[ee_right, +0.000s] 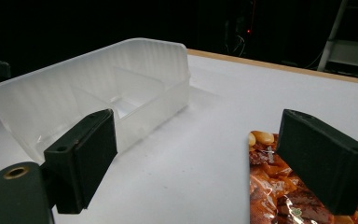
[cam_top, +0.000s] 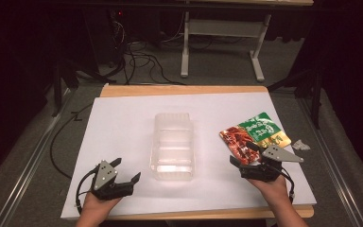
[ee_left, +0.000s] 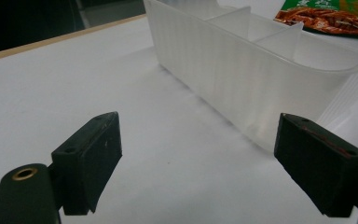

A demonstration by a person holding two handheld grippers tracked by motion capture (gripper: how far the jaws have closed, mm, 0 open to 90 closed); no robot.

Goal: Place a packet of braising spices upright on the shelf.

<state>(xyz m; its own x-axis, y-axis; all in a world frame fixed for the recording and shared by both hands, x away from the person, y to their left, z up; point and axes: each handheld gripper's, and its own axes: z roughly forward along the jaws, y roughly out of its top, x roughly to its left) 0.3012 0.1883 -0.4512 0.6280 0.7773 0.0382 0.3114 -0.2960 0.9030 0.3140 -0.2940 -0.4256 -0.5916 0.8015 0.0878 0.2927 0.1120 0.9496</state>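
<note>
While right gripper [cam_top: 244,153] hovers, jaws wide, over near edge of snack packet [cam_top: 254,134] at right of frame, ready to grab; left gripper [cam_top: 125,169] waits wide, empty, lower left beside clear box [cam_top: 172,144] at centre.

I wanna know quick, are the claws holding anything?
Left claw: open, holding nothing.
Right claw: open, holding nothing, right by the snack packet.
</note>
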